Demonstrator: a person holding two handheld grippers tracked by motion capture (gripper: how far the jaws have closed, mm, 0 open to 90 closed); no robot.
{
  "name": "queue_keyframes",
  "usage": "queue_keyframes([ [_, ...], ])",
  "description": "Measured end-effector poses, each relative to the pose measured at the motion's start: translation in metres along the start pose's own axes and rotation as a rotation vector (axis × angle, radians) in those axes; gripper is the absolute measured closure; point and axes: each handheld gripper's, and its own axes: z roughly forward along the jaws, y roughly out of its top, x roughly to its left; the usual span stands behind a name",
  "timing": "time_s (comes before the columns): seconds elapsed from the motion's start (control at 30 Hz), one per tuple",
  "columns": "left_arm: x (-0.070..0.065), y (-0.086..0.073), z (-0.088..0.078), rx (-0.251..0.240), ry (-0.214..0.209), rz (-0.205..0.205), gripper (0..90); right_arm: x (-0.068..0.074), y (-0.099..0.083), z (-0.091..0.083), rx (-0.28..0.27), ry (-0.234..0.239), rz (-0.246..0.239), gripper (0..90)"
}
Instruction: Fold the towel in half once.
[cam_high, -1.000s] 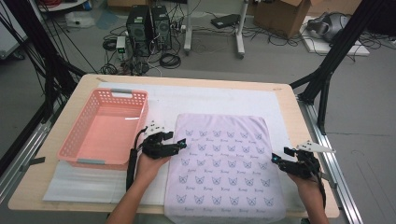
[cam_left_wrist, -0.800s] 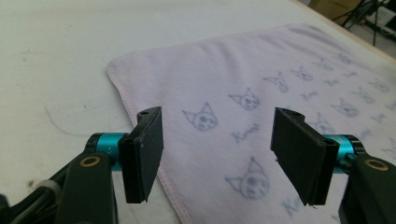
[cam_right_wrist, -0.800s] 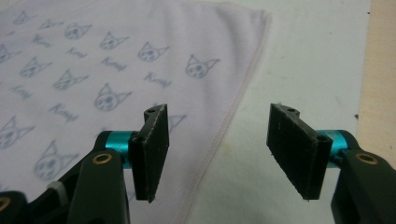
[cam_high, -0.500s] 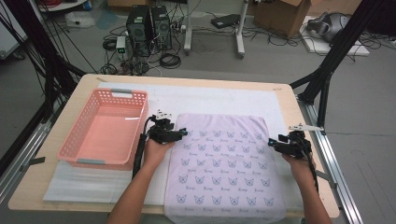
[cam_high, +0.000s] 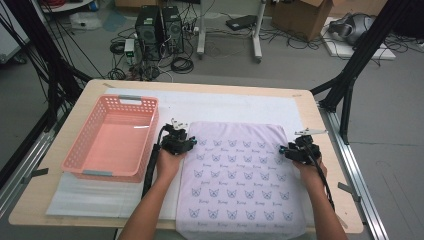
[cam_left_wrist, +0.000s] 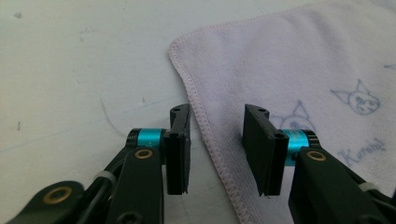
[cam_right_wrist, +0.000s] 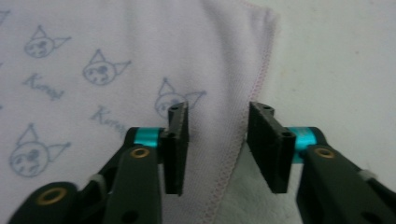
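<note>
towel (cam_high: 240, 177) flat on tabletop (cam_high: 310, 107), unmoved. left claw (cam_left_wrist: 217, 147) and right claw (cam_right_wrist: 217, 144) moved up from near edge to far corners; jaws just closing, astride hems, not yet clenched.

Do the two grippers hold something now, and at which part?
Nothing yet. Both have just been closing, jaws still apart, straddling the towel side hems: left gripper, right gripper.
</note>
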Motion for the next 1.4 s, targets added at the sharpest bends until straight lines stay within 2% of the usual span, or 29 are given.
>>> queue_keyframes([
  [0.03, -0.003, 0.0, 0.0, -0.001, -0.024, 0.04, 74.4, 0.001, 0.0, 0.0, 0.002, 0.01, -0.005, 67.0],
  [0.07, -0.003, 0.0, 0.0, -0.001, -0.024, 0.04, 81.0, 0.001, 0.0, 0.0, 0.003, 0.014, 0.0, 71.2],
  [0.1, -0.006, 0.0, 0.0, -0.001, -0.021, 0.068, 83.7, 0.002, 0.0, -0.001, 0.005, 0.022, 0.003, 76.6],
  [0.13, -0.007, 0.0, 0.0, -0.001, -0.02, 0.079, 84.8, 0.002, 0.0, -0.001, 0.004, 0.031, -0.003, 80.5],
  [0.17, -0.003, 0.0, 0.0, 0.0, -0.047, 0.033, 85.2, 0.002, 0.0, -0.001, 0.007, 0.035, -0.006, 82.6],
  [0.2, -0.003, 0.0, 0.0, 0.0, -0.047, 0.033, 85.8, 0.002, 0.0, -0.001, 0.007, 0.035, -0.006, 82.6],
  [0.27, 0.002, 0.0, -0.001, 0.0, -0.068, -0.024, 86.6, 0.001, 0.001, -0.001, 0.01, 0.043, -0.02, 85.3],
  [0.3, 0.004, 0.001, -0.002, -0.021, -0.052, -0.041, 86.7, 0.0, 0.001, -0.002, 0.005, 0.035, -0.017, 85.5],
  [0.33, 0.004, 0.001, -0.002, -0.021, -0.052, -0.041, 86.9, -0.001, 0.001, -0.002, -0.001, 0.023, -0.013, 85.7],
  [0.37, 0.01, 0.004, -0.007, -0.08, -0.053, -0.083, 87.0, -0.004, 0.002, -0.003, -0.015, 0.022, 0.003, 85.8],
  [0.4, 0.014, 0.007, -0.009, -0.083, -0.064, -0.103, 87.0, -0.007, 0.002, -0.004, -0.033, 0.025, 0.022, 85.9],
  [0.47, 0.016, 0.011, -0.01, -0.073, -0.074, -0.109, 87.1, -0.009, 0.003, -0.005, -0.053, 0.021, 0.03, 86.1],
  [0.5, 0.016, 0.015, -0.011, -0.085, -0.079, -0.107, 87.1, -0.01, 0.006, -0.007, -0.068, 0.016, 0.027, 86.2],
  [0.53, 0.017, 0.024, -0.014, -0.119, -0.083, -0.118, 87.1, -0.01, 0.008, -0.007, -0.073, 0.008, 0.022, 86.2],
  [0.57, 0.017, 0.024, -0.014, -0.119, -0.083, -0.118, 87.2, -0.011, 0.011, -0.009, -0.085, 0.001, 0.024, 86.2],
  [0.63, 0.02, 0.038, -0.014, -0.149, -0.071, -0.135, 87.2, -0.015, 0.016, -0.013, -0.128, 0.007, 0.051, 86.2],
  [0.73, 0.024, 0.045, -0.013, -0.161, -0.079, -0.167, 87.2, -0.022, 0.024, -0.02, -0.199, 0.021, 0.096, 86.2],
  [0.8, 0.025, 0.048, -0.015, -0.19, -0.1, -0.195, 87.2, -0.022, 0.029, -0.023, -0.218, 0.016, 0.088, 86.2],
  [1.0, 0.026, 0.045, -0.021, -0.168, -0.135, -0.182, 87.0, -0.023, 0.027, -0.028, -0.221, 0.049, 0.089, 86.0],
  [1.17, 0.02, 0.039, -0.036, -0.171, -0.159, -0.161, 86.9, -0.02, 0.019, -0.041, -0.227, 0.104, 0.087, 85.4],
  [1.23, 0.015, 0.032, -0.047, -0.18, -0.184, -0.158, 86.9, -0.019, 0.014, -0.048, -0.231, 0.108, 0.076, 85.4],
  [1.27, 0.015, 0.032, -0.047, -0.18, -0.184, -0.158, 86.8, -0.018, 0.011, -0.051, -0.236, 0.11, 0.072, 85.4],
  [1.3, 0.013, 0.029, -0.051, -0.181, -0.19, -0.151, 86.8, -0.018, 0.011, -0.051, -0.236, 0.11, 0.072, 85.4],
  [1.33, 0.009, 0.025, -0.058, -0.167, -0.2, -0.113, 86.9, -0.015, 0.004, -0.058, -0.241, 0.121, 0.07, 85.4],
  [1.4, 0.007, 0.022, -0.063, -0.181, -0.206, -0.109, 86.9, -0.012, -0.003, -0.065, -0.243, 0.128, 0.065, 85.4],
])
